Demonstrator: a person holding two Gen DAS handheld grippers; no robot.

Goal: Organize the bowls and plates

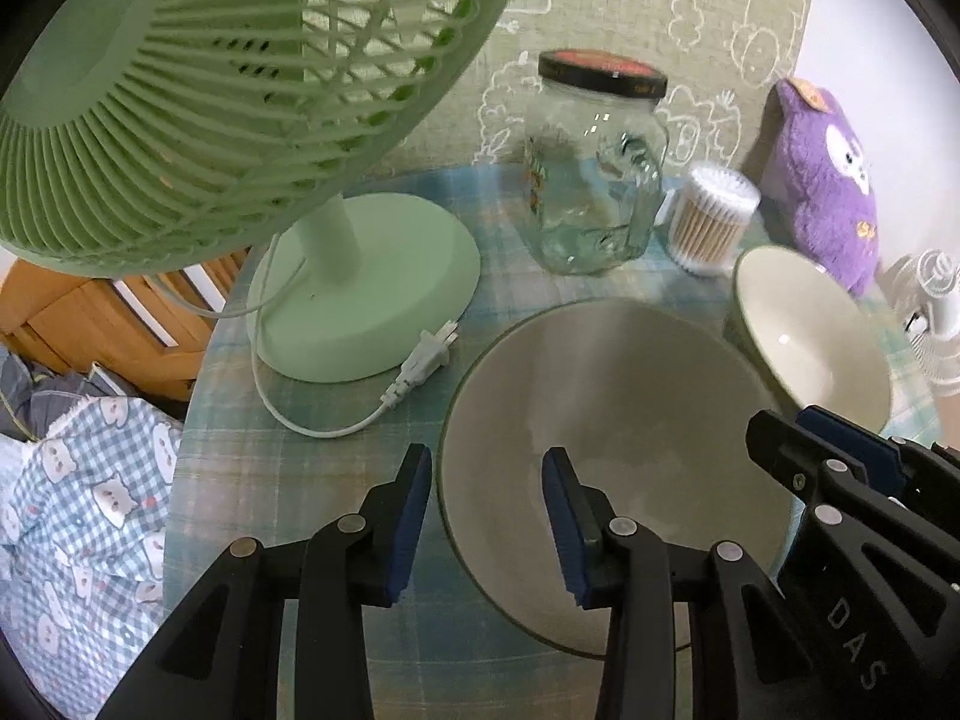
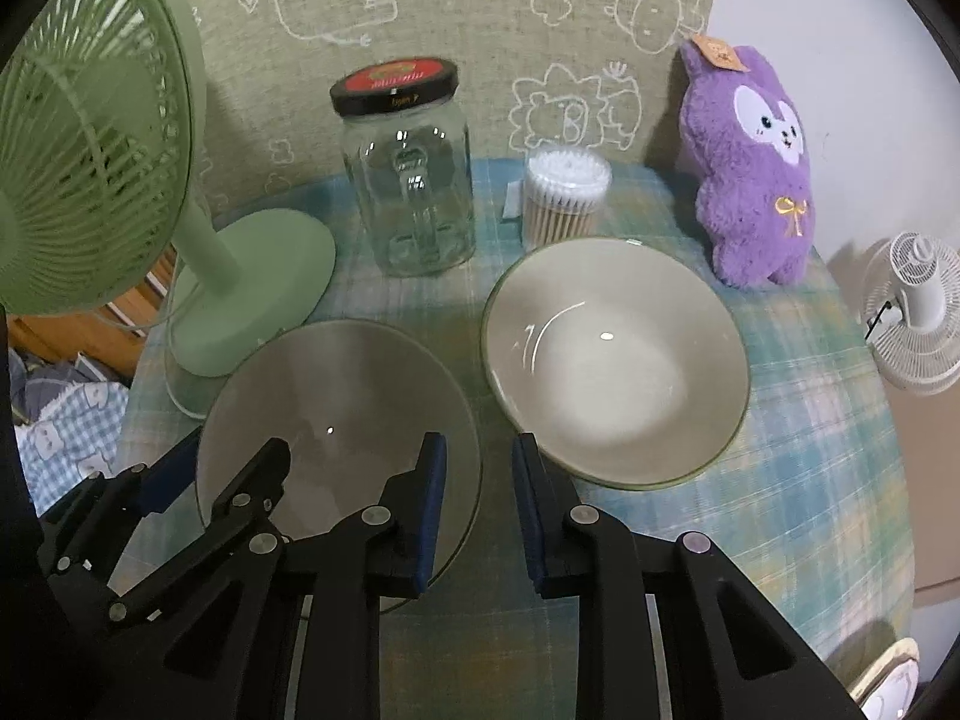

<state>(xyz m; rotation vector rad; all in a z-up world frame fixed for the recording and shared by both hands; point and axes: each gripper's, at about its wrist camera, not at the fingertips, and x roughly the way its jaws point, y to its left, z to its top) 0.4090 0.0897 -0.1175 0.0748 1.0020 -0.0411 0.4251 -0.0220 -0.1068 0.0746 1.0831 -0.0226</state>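
Note:
A flat grey plate lies on the checked tablecloth, with a white green-rimmed bowl to its right. My left gripper is open, its fingers straddling the plate's left rim, one pad over the plate. It shows at lower left in the right wrist view. My right gripper is open and empty above the gap between plate and bowl. It shows at the right in the left wrist view.
A green desk fan with loose plug stands at left. A lidded glass jar, a cotton swab tub and a purple plush line the back. A white fan stands off the table's right.

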